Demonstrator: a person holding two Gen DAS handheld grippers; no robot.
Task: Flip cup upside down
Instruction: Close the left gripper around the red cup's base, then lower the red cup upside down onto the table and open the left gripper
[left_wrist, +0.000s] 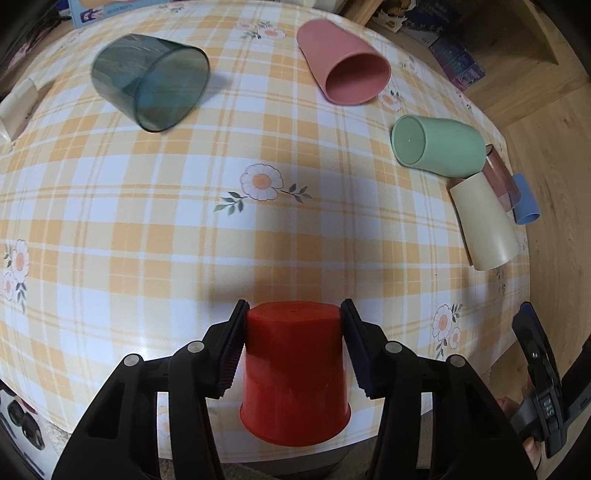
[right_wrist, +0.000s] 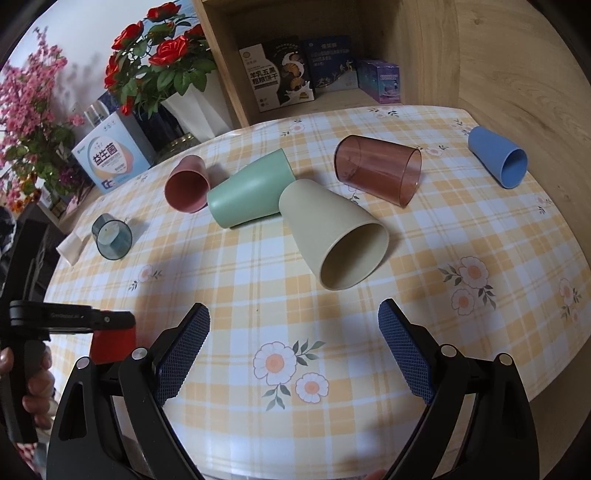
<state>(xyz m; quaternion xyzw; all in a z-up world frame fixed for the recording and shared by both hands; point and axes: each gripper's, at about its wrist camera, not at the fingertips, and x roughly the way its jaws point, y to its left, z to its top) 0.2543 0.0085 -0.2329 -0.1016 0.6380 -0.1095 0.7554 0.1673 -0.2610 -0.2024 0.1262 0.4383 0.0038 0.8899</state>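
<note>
My left gripper is shut on a red cup, which stands upside down, base up and rim down, at the table's near edge. The red cup also shows in the right wrist view, held by the left gripper. My right gripper is open and empty above the tablecloth, near a beige cup that lies on its side. In the left wrist view the right gripper is at the far right edge.
The checked tablecloth holds several cups on their sides: dark teal, pink, green, beige, brown clear, blue. Flowers and boxes stand behind the table.
</note>
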